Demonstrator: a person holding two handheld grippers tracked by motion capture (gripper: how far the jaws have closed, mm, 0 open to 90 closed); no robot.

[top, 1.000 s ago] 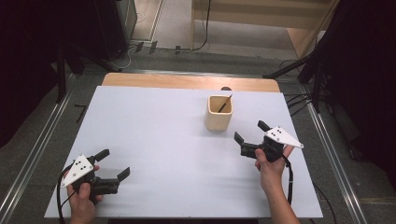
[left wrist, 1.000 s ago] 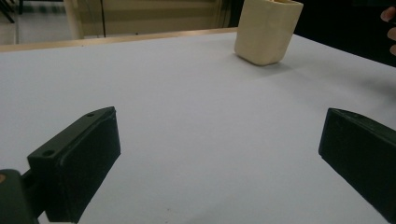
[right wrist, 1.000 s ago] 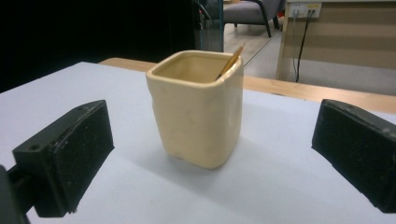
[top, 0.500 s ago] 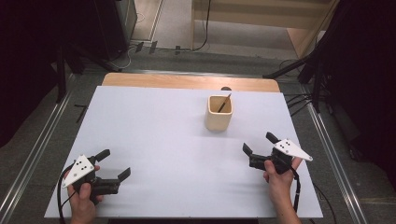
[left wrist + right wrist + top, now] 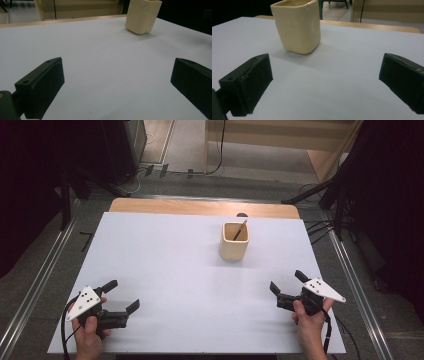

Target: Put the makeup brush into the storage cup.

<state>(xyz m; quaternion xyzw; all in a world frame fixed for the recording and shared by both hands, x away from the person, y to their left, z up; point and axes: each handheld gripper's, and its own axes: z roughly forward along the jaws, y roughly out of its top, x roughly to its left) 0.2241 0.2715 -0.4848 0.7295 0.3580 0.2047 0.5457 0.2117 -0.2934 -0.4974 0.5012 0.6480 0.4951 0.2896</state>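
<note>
A cream cup [image 5: 234, 241] is seen upright on the far right part of the white table [image 5: 165, 265], with a thin stick [image 5: 240, 229] leaning inside. The right hand-held gripper [image 5: 286, 288] and left hand-held gripper [image 5: 122, 295] are held wide apart-jawed, empty, near the table's near edge.

Each hand-held gripper, left gripper [image 5: 121, 295] and right gripper [image 5: 286, 281], has black blocky jaws, a dotted grey triangular plate and a black trailing cable.
</note>
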